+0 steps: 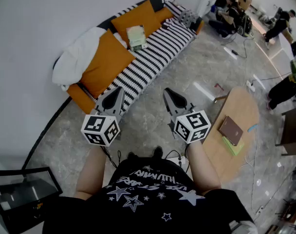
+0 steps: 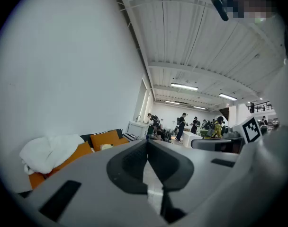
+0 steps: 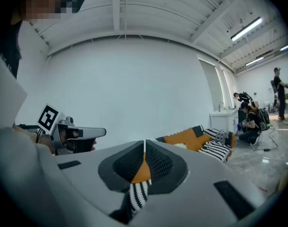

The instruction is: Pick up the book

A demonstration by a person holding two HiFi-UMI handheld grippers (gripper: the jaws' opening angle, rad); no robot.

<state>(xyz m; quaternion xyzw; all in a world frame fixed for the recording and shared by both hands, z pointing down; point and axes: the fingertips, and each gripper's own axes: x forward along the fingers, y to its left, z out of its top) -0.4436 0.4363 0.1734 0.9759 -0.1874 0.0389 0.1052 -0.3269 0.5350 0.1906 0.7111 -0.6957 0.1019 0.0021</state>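
Books lie in two places ahead of us. A pale cream-green book rests flat on the seat of a long sofa with a black-and-white striped cover, close against the orange back cushions. A bundled white blanket is heaped at the sofa's left end, beside a large orange cushion. To our right stands a rounded light-wood table. On it lies a brown rectangular book, touching a flat yellow-green item just beside it. We cannot tell which of the two books the task means.

We hold both tools out in front of us, roughly level, above the grey marbled floor. They are side by side with a gap between them.

The left claw is clenched. In the left gripper view its grey tips meet with nothing between them.

The right claw is clenched too and grips nothing. In the right gripper view, orange cushion and striped cover show through the slot below its touching tips.

Both claws are well apart from the sofa book and from the table book. The right claw is the nearer one to the table.

Several people stand and sit at the far end of the room, past the sofa.
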